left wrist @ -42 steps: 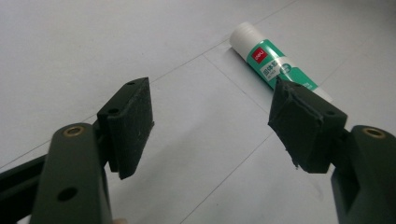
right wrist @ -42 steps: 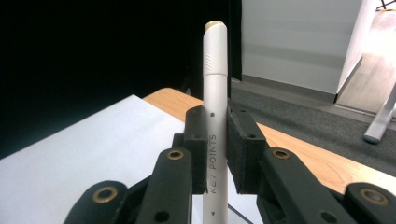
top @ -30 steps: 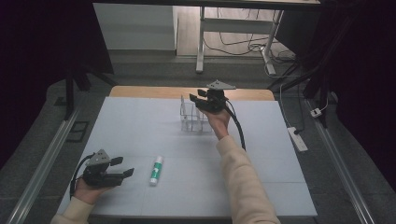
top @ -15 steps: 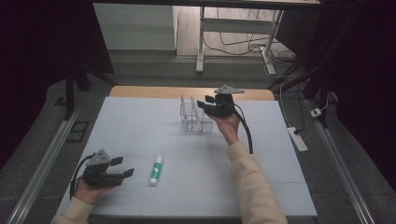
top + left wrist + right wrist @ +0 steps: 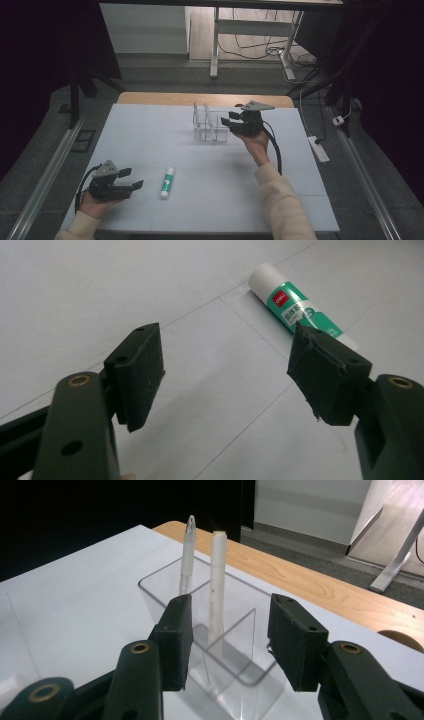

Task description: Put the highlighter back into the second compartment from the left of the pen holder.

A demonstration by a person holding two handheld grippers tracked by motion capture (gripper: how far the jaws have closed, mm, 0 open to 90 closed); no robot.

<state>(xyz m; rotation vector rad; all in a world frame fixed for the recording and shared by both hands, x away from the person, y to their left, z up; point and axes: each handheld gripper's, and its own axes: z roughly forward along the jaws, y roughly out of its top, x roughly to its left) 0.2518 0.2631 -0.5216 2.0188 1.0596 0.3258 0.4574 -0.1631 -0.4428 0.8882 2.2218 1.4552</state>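
Open table betw. glue stick point(image 5: 167, 182) and clear organizer point(image 5: 210, 127), free passage. Two pens point(image 5: 216, 585) stand upright in organizer, blocking right gripper point(image 5: 226, 630) path ahead.

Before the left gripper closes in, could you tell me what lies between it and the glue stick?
Nothing: in the high view, bare table separates the open left gripper from the glue stick; the left gripper view shows the same bare surface.
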